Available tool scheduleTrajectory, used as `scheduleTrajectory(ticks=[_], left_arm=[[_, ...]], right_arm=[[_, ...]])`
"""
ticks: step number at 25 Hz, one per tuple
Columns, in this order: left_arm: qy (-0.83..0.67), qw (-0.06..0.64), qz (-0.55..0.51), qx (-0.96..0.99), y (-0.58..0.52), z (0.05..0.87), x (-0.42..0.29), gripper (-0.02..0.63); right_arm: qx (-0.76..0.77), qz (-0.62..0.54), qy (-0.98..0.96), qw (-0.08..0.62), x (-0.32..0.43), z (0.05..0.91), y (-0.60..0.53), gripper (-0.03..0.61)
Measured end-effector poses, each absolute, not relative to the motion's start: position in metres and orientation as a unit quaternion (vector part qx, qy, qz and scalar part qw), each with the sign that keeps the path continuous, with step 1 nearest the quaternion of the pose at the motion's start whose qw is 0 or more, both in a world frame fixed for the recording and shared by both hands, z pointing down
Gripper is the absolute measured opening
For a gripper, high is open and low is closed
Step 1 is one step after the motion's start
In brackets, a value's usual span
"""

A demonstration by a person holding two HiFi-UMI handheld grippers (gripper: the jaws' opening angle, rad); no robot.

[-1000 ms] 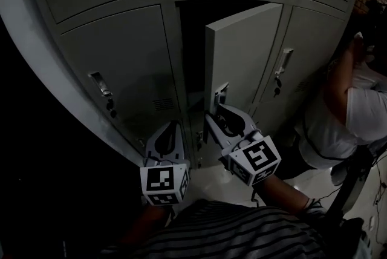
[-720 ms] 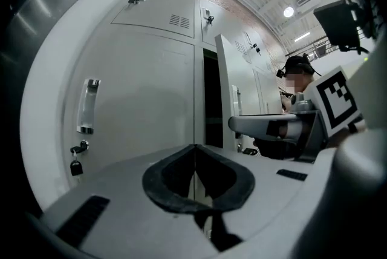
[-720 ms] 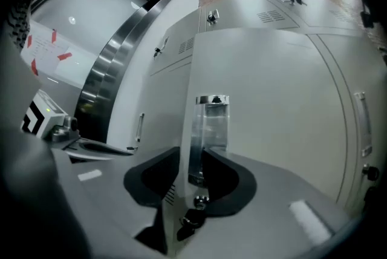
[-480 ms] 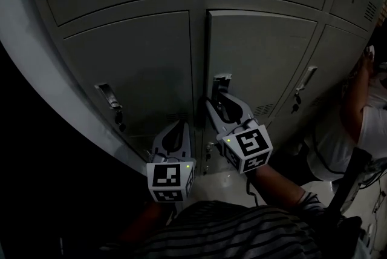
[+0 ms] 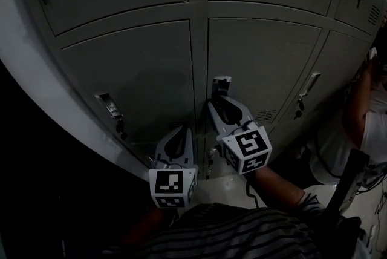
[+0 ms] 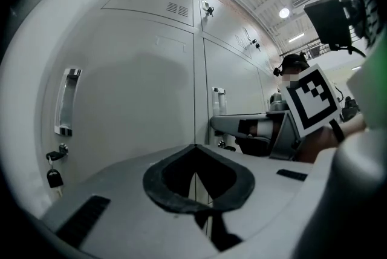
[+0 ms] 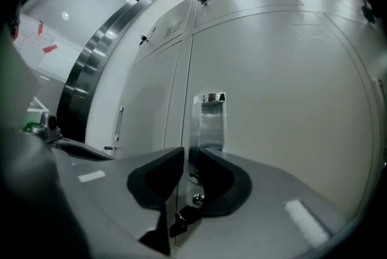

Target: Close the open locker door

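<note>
Closely, locker door handle [image 7: 209, 121], between closing right tongs [image 7: 190, 152]

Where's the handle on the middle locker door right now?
Head view, centre: the handle sits on the left edge of the closed door, beside the vertical seam, just beyond the right gripper, whose jaws are closing with nothing gripped between them.

Door handle [image 7: 208, 121] foot hidden behind closing right tongs [image 7: 190, 153], lock [image 7: 197, 199] between them; bystander [image 5: 354, 149] cut off by right edge.

Closed locker doors [image 5: 260, 64] form a flat wall ahead; only handles [image 5: 221, 81] protrude, and a person [image 5: 370, 137] crowds the right.
</note>
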State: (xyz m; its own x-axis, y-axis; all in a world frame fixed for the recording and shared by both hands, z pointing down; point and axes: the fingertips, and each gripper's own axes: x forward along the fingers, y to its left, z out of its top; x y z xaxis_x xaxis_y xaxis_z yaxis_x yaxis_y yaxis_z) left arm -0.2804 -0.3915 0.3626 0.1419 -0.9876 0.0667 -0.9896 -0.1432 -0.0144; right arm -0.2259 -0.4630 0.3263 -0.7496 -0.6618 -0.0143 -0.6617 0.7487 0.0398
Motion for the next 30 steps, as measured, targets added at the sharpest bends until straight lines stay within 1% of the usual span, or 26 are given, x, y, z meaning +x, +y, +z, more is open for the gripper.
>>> scheduleTrajectory(ticks=[4,6,7,9,10,13,16,21,25,30], left_arm=[[-0.656,0.018,0.031,0.754,-0.39,0.363,-0.28,0.005],[-0.661,0.017,0.024,0.75,-0.388,0.36,-0.28,0.005],[-0.663,0.016,0.021,0.748,-0.386,0.36,-0.281,0.005],[-0.666,0.016,0.021,0.745,-0.382,0.36,-0.281,0.005],[-0.668,0.017,0.021,0.744,-0.379,0.361,-0.28,0.005],[-0.672,0.016,0.018,0.74,-0.37,0.358,-0.276,0.005],[-0.678,0.013,0.01,0.735,-0.354,0.353,-0.265,0.005],[-0.682,0.012,-0.007,0.732,-0.305,0.342,-0.223,0.005],[-0.684,0.002,-0.006,0.729,-0.25,0.338,-0.171,0.005],[-0.692,0.009,-0.005,0.722,-0.175,0.341,-0.114,0.005]], right_arm=[[0.355,-0.024,-0.935,-0.003,-0.227,0.327,-0.464,0.071],[0.359,-0.021,-0.933,-0.003,-0.225,0.326,-0.464,0.078],[0.36,-0.018,-0.933,-0.002,-0.224,0.326,-0.463,0.087],[0.362,-0.018,-0.932,-0.003,-0.219,0.323,-0.457,0.146],[0.363,-0.02,-0.932,-0.006,-0.216,0.321,-0.453,0.164],[0.364,-0.024,-0.931,-0.016,-0.2,0.312,-0.436,0.178],[0.367,-0.03,-0.929,-0.023,-0.177,0.305,-0.41,0.178],[0.366,-0.026,-0.93,-0.024,-0.121,0.304,-0.349,0.165],[0.362,-0.027,-0.931,-0.028,-0.066,0.302,-0.289,0.164],[0.354,-0.019,-0.935,-0.016,-0.005,0.311,-0.215,0.16]])
